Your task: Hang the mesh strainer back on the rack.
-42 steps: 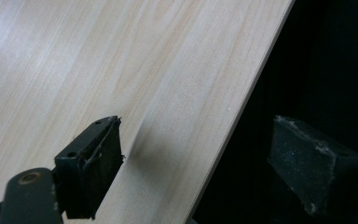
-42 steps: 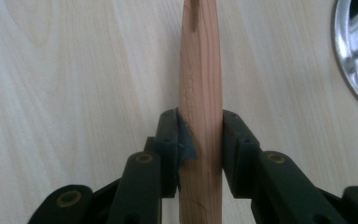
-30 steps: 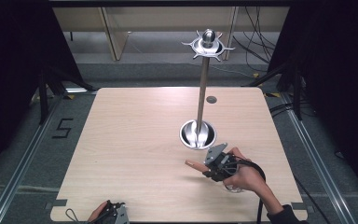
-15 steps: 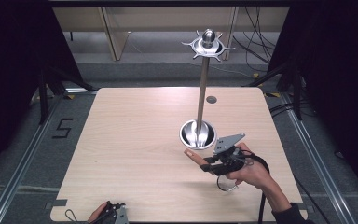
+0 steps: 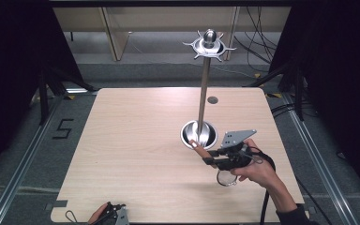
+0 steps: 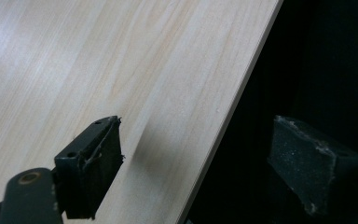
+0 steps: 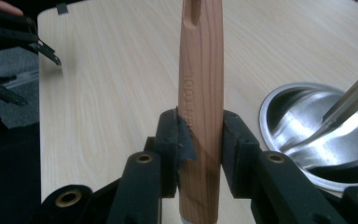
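A pale wooden bench (image 5: 136, 154) stands on a grey floor with dark curtains at both sides and cables behind it. Toward the bench's right half a tall metal stand (image 5: 203, 93) rises from a shiny round base dish (image 5: 198, 134), with a spiked metal ring and a ball at its top. The right hand-held gripper (image 7: 199, 140) is just in front of that dish, and its two black jaws are clamped on a wooden tool handle (image 7: 200, 102): in the right gripper view the pads press both sides of the handle, which runs straight up between them, bears faint stamped lettering and has a slot near its far end. In the high view the right hand-held gripper (image 5: 208, 159) sits in the person's right hand (image 5: 258, 168), and the handle's far tip (image 5: 198, 146) lies at the rim of the base dish; whether it touches the rim cannot be told. A round metal part of the tool (image 5: 227, 178) shows below the hand. The left hand-held gripper (image 5: 115, 213) rests at the bench's near edge, bottom left, and its jaws stand wide apart with nothing between them; in the left gripper view one pad (image 6: 93, 163) is over the wood and the other beyond the bench edge.
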`<action>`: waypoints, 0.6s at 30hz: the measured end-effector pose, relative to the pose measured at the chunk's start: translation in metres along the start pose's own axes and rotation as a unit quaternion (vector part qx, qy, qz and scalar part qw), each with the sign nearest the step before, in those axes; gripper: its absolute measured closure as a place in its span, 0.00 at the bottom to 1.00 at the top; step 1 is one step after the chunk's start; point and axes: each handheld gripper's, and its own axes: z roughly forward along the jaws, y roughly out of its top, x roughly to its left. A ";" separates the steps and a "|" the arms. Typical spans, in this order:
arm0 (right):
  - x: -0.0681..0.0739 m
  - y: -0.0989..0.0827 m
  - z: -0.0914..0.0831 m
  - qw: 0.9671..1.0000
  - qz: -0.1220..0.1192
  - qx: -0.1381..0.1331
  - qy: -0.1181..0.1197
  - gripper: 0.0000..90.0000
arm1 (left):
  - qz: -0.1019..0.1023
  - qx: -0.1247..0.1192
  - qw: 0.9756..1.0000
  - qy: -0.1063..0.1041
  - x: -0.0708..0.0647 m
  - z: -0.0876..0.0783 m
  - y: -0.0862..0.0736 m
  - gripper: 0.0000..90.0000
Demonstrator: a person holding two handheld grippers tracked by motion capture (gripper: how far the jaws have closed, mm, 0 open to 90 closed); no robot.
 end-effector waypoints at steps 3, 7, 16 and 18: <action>-0.002 0.004 -0.005 1.000 -0.002 -0.015 0.001 0.79 | -0.004 0.003 1.000 0.012 -0.001 -0.001 0.000 0.18; -0.004 0.013 -0.015 0.999 -0.002 -0.047 -0.009 0.79 | -0.004 0.002 1.000 0.011 -0.001 -0.001 0.000 0.18; -0.008 0.028 -0.034 0.994 0.004 -0.101 -0.026 0.79 | -0.005 0.003 1.000 0.005 -0.001 0.000 0.000 0.18; -0.009 0.030 -0.037 0.995 0.002 -0.100 -0.027 0.79 | -0.005 0.004 1.000 0.008 -0.001 0.000 -0.001 0.18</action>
